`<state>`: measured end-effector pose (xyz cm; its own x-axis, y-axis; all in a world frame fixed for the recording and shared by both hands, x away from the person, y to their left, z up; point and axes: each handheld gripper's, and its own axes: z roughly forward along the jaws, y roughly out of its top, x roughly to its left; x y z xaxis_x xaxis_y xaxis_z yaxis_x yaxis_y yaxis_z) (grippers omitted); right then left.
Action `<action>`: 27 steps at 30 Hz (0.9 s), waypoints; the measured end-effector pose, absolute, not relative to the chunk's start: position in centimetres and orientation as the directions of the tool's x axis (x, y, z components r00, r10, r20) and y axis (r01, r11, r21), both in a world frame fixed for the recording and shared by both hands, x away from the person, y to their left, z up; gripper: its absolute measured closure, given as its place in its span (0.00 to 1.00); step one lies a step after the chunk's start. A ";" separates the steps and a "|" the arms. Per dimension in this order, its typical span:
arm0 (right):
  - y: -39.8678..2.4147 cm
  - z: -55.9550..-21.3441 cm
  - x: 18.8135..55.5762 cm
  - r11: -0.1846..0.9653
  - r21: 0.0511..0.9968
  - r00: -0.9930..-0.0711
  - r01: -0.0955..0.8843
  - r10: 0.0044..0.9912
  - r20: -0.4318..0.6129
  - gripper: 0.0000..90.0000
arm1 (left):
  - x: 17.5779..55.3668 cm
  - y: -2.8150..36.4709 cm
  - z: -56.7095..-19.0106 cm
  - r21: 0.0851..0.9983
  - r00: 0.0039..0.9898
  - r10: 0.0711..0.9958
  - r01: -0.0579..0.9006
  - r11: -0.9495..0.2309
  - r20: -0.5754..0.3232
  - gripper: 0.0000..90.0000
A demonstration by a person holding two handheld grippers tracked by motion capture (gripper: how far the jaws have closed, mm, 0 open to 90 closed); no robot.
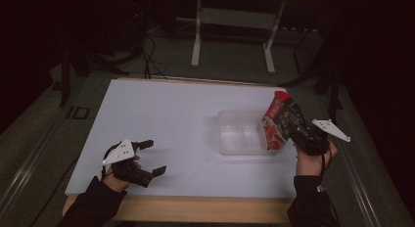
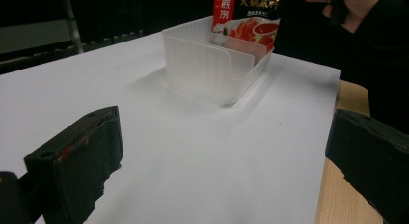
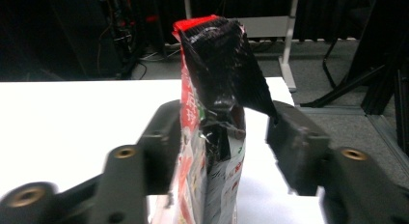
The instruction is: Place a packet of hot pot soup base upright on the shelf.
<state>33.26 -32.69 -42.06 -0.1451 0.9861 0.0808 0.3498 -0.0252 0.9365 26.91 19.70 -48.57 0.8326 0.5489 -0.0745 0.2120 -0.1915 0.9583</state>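
A red and black printed pouch (image 1: 278,120) stands tilted at the right end of a clear plastic bin (image 1: 235,112) on the white tabletop (image 1: 161,119). My right gripper (image 1: 296,132) is behind the pouch, shut on it. In the right gripper view the pouch (image 3: 212,64) sits edge-on between the jaws, creased where they pinch it. My left gripper (image 1: 153,157) rests low near the table's front left, open with nothing between its jaws. The left gripper view looks across the table at the bin (image 2: 212,69) and the pouch (image 2: 246,16) hanging over its far end.
The bin has a divider wall (image 2: 241,49) inside. The table's wooden front edge (image 1: 195,207) runs along the bottom. Beyond the table stand a white metal frame (image 1: 198,36) and dark cables (image 1: 147,56) on the floor.
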 end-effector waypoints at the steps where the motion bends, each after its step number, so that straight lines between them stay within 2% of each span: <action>1: -32.7 -41.9 33.1 -0.025 0.933 -0.144 0.359 0.986 0.082 0.42 | 26.9 19.7 -48.6 0.959 0.832 0.549 0.212 -0.189 -0.076 0.00; 6: -32.8 -41.3 32.0 -0.023 0.930 -0.173 0.366 0.980 0.093 0.22 | 26.9 19.6 -48.5 0.959 0.835 0.546 0.209 -0.192 -0.073 0.00; 9: -32.7 -41.1 31.3 -0.026 0.930 -0.215 0.366 0.970 0.111 0.15 | 26.9 19.6 -48.5 0.958 0.836 0.544 0.209 -0.195 -0.071 0.00; 22: -31.3 -40.8 29.8 0.006 0.932 -0.324 0.363 0.938 0.120 0.16 | 26.8 19.6 -48.4 0.960 0.837 0.543 0.202 -0.196 -0.066 0.00; 27: -30.3 -40.5 29.7 0.018 0.931 -0.399 0.363 0.906 0.138 0.16 | 26.7 19.6 -48.4 0.960 0.838 0.543 0.200 -0.198 -0.063 0.00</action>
